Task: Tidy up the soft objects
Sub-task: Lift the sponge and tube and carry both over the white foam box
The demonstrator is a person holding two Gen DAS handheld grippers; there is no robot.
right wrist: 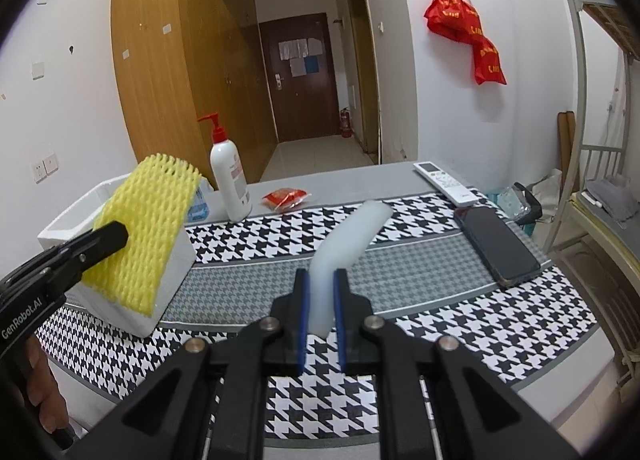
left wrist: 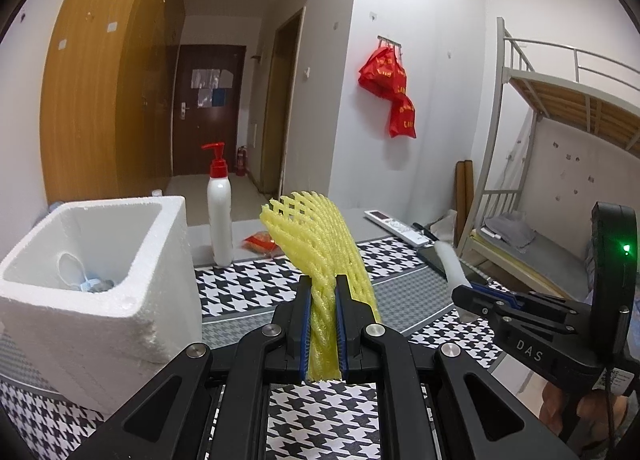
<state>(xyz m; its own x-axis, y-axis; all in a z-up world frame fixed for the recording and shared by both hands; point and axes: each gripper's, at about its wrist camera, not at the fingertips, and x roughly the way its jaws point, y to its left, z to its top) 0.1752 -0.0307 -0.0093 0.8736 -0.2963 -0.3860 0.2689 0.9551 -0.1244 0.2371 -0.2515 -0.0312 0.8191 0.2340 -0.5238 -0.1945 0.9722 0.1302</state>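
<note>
My left gripper (left wrist: 323, 284) is shut on a yellow foam net sleeve (left wrist: 316, 236), which stands up between the blue pads above the table. From the right wrist view the same yellow foam net sleeve (right wrist: 148, 228) hangs in front of the white styrofoam box (right wrist: 176, 264), and the left gripper (right wrist: 118, 234) comes in from the left. My right gripper (right wrist: 320, 276) is shut on a white foam strip (right wrist: 348, 236) that curves up and away. The right gripper (left wrist: 460, 292) with the white foam strip (left wrist: 450, 260) shows at the right of the left wrist view. The styrofoam box (left wrist: 132, 300) holds a mask-like item (left wrist: 80, 276).
A white pump bottle (right wrist: 230, 176) with a red top and a red packet (right wrist: 286, 196) stand behind the box. A remote (right wrist: 446, 182) and a dark phone (right wrist: 496, 244) lie at the right on the houndstooth cloth (right wrist: 440, 324). A bunk bed frame (left wrist: 520, 140) stands beyond the table's right edge.
</note>
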